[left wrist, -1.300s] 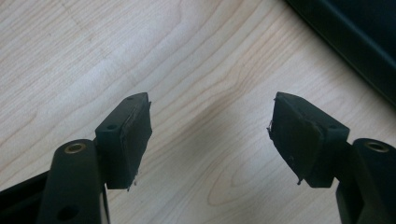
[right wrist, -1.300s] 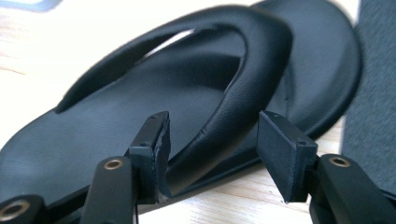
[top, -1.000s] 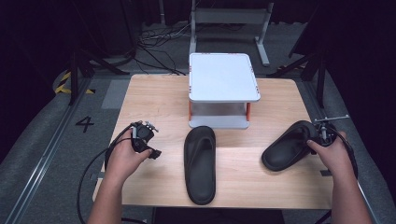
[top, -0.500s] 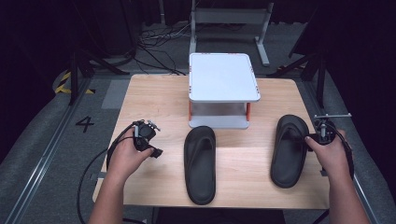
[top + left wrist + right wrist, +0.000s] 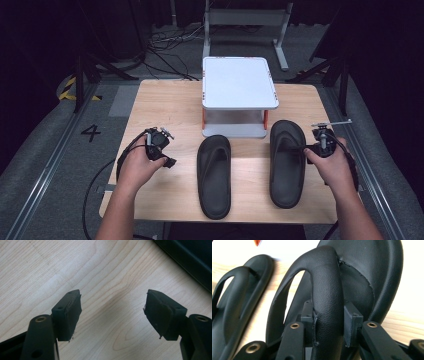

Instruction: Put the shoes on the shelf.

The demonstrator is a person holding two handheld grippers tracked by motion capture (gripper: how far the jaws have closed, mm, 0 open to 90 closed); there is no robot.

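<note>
Two black flip-flops lie on the wooden table [image 5: 160, 105]. The left flip-flop [image 5: 215, 175] lies flat at the middle front. The right flip-flop [image 5: 287, 160] lies parallel to it, toe near the white stand. My right gripper [image 5: 306, 149] reaches it from the right; its jaws have just been closing and are shut on the strap [image 5: 327, 290], which sits between the pads of the gripper [image 5: 328, 312]. My left gripper [image 5: 167, 162] hovers left of the left flip-flop, open [image 5: 112, 302] over bare wood, with that flip-flop's edge [image 5: 190, 262] beside it.
A white raised stand [image 5: 239, 82] with orange legs stands at the back middle of the table, just behind the flip-flops' toes. Bare wood lies left of the stand and around my left hand. Cables and metal frames sit on the floor beyond the table.
The right flip-flop has swung from a diagonal lie at the right edge to straight, parallel to the left one, and shifted left with my right gripper. The left hand stayed put.
</note>
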